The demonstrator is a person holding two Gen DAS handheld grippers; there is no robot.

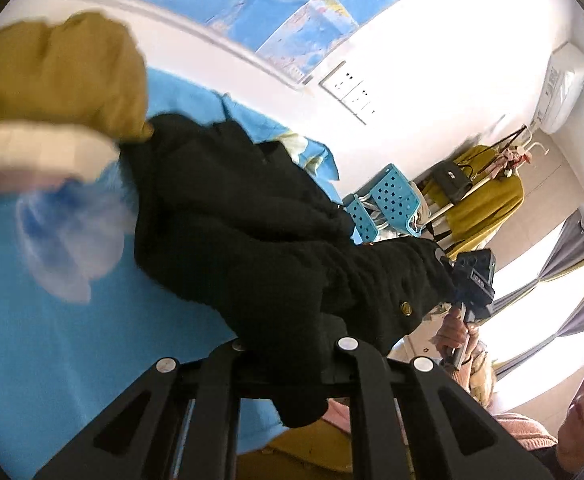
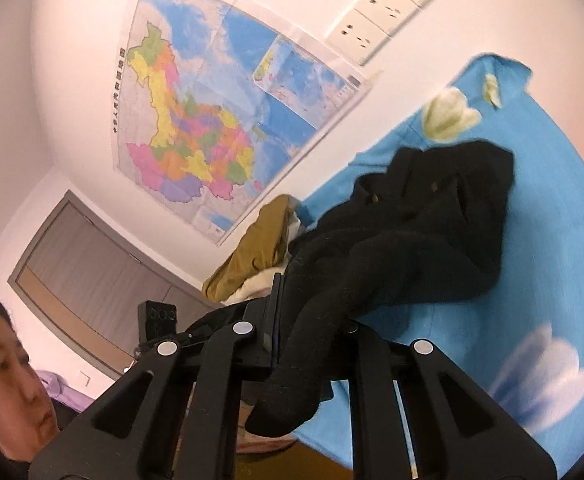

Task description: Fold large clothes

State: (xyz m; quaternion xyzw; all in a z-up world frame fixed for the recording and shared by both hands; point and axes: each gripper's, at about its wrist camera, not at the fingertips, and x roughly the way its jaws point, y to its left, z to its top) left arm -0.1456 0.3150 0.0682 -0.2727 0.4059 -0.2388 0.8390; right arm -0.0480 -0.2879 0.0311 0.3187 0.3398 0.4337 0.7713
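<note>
A black knit garment [image 1: 251, 220] with gold buttons lies bunched on the blue flowered sheet [image 1: 71, 340]. One edge of it rises off the sheet. My left gripper [image 1: 292, 352] is shut on that edge, and a fold hangs down between its fingers. In the left wrist view the cloth stretches right to my right gripper [image 1: 450, 268], held by a hand [image 1: 456, 332]. The right wrist view shows the same black garment [image 2: 432, 216] on the sheet [image 2: 552, 240]. There my right gripper [image 2: 304, 340] is shut on a thick roll of it that droops over the jaws.
A mustard garment with a cream lining [image 1: 59, 76] lies beside the black one [image 2: 259, 248]. Blue perforated baskets [image 1: 392, 192] and a clothes rack with a mustard coat [image 1: 488, 204] stand beyond the bed. A map [image 2: 211, 120] hangs on the wall, and a person is close by.
</note>
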